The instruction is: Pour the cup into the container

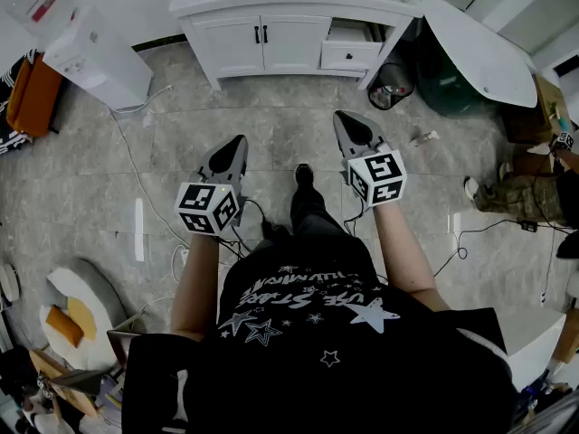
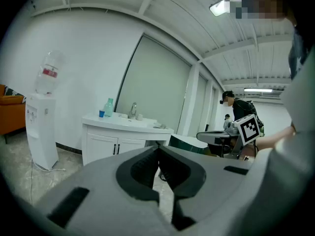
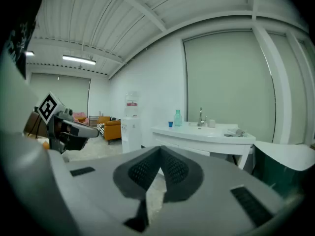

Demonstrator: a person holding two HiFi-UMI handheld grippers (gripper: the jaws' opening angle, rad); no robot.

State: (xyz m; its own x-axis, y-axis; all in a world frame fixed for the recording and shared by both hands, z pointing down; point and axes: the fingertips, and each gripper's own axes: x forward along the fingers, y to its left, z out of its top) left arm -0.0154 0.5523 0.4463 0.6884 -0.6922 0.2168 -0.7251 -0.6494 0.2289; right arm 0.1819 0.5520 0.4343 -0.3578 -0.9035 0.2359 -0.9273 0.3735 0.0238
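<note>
I hold left gripper (image 1: 237,143) and right gripper (image 1: 346,118) pressed together, empty. Small blue plastic cup (image 2: 101,113) stands on white sink cabinet (image 2: 101,149), well ahead, beside teal bottle (image 2: 109,107). Risk: arriving with jaws unopened, I could topple the cup.

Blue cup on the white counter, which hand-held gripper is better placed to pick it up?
Probably the left hand-held gripper: the blue cup stands near the counter's left end, on its side. The right hand-held gripper, likewise shut and empty, sits farther across.
</note>
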